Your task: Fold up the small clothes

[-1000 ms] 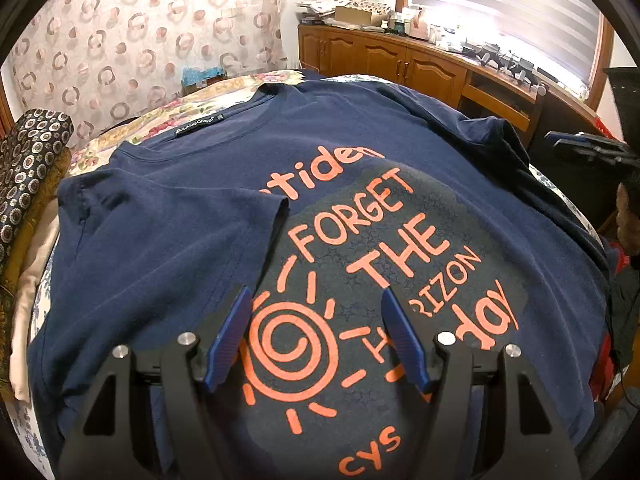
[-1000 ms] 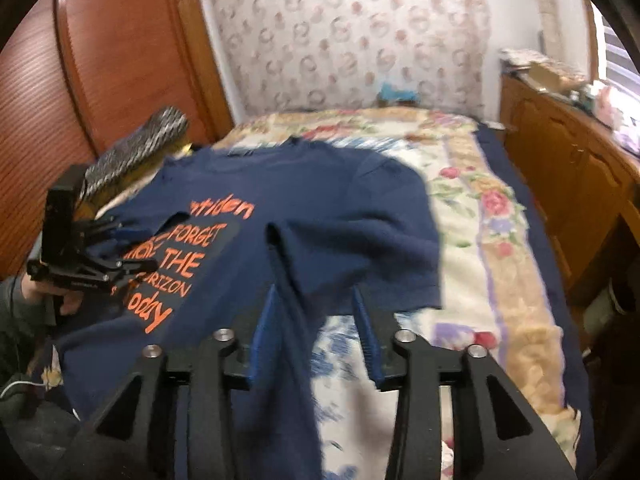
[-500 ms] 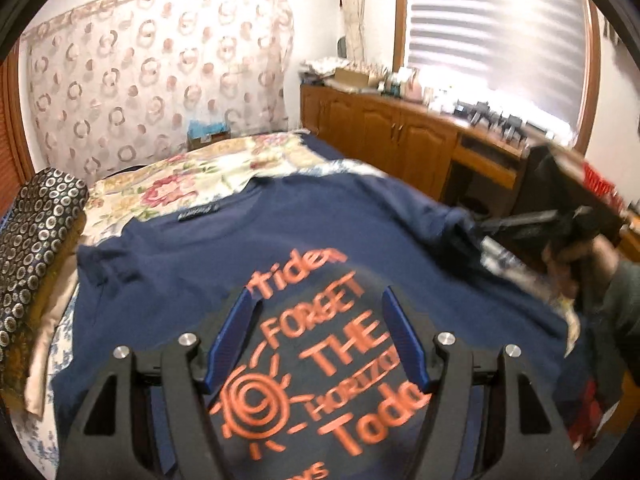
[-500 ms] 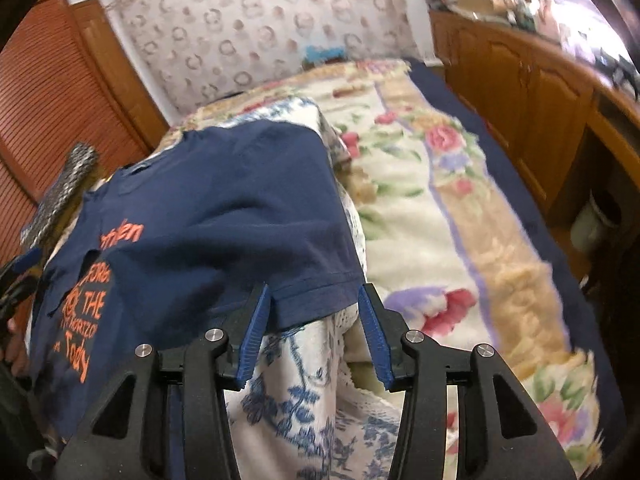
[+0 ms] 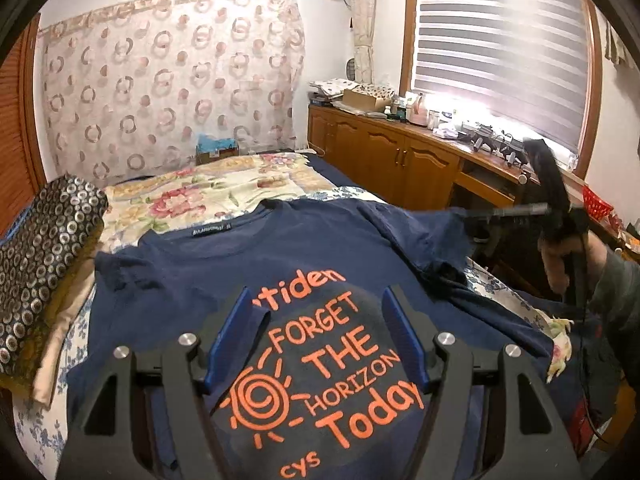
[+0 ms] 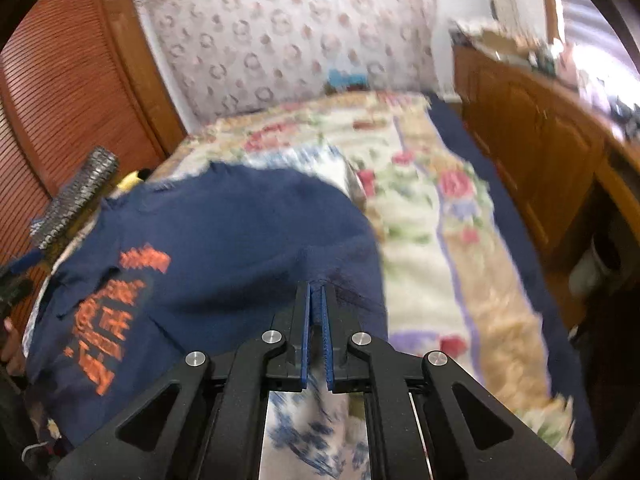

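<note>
A navy T-shirt (image 5: 224, 276) with orange print "FORGET THE HORIZON Today" lies front up on the bed; its left sleeve is folded in over the chest. My left gripper (image 5: 316, 300) is open and hovers above the print, holding nothing. My right gripper (image 6: 316, 292) is shut on the hem of the shirt's right sleeve (image 6: 344, 264). In the left wrist view the right gripper (image 5: 480, 216) shows at the right, pinching that sleeve (image 5: 444, 236) and lifting it off the bed.
The bed has a floral quilt (image 6: 420, 208) beyond the shirt. A patterned cushion (image 5: 44, 256) lies at the left edge. A wooden cabinet (image 5: 400, 160) with clutter runs along the right under the window. A louvred wooden door (image 6: 68, 92) is at the left.
My right gripper has closed on the sleeve hem; it was open around it before. My left gripper has drawn back and tilted up, still open above the print.
</note>
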A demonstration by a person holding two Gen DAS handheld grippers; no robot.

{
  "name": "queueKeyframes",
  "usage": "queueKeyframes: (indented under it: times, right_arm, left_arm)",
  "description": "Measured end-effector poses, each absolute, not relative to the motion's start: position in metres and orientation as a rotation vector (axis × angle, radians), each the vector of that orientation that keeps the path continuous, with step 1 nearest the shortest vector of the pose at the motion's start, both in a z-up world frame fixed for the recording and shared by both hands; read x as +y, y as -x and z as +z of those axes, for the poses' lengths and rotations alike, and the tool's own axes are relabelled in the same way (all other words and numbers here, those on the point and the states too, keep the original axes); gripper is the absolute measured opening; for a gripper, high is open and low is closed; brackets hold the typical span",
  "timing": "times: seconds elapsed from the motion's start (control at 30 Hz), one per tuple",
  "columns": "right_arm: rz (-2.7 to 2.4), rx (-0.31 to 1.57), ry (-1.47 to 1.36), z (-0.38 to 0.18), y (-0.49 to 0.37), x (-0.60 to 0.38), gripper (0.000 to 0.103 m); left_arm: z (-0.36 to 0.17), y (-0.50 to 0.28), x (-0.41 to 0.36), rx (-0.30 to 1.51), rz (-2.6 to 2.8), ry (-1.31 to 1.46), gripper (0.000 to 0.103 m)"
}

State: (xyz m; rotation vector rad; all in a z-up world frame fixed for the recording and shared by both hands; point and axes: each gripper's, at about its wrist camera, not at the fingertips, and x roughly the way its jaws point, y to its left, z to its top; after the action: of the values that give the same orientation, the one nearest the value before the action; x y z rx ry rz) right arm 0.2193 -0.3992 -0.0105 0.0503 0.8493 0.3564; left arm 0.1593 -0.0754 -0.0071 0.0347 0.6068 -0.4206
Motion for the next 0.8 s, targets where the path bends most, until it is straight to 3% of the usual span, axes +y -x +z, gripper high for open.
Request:
queueKeyframes:
  times: [0.27, 0.3, 0.33, 0.4, 0.8]
  right_arm:
    - [0.617, 0.732, 0.097, 0.050, -0.229, -0.291, 0.003]
    - [0.635, 0.726, 0.112, 0.051, -0.229, -0.277, 0.006]
    - [0.640, 0.724, 0.128, 0.050, -0.230, -0.264, 0.021]
    - [0.651, 0.736, 0.146, 0.043, -0.232, -0.246, 0.038]
    - [0.491, 0.915, 0.123, -0.037, -0.228, -0.285, 0.038]
  left_arm:
    - [-0.013, -0.153, -0.060, 0.619, -0.413, 0.002, 0.068]
    - [-0.013, -0.153, -0.057, 0.620, -0.406, 0.005, 0.068]
    - [-0.014, -0.153, -0.055, 0.623, -0.400, 0.008, 0.068]
    - [-0.016, -0.154, -0.051, 0.629, -0.394, 0.013, 0.068]
    - [-0.034, -0.155, -0.044, 0.660, -0.393, 0.034, 0.068]
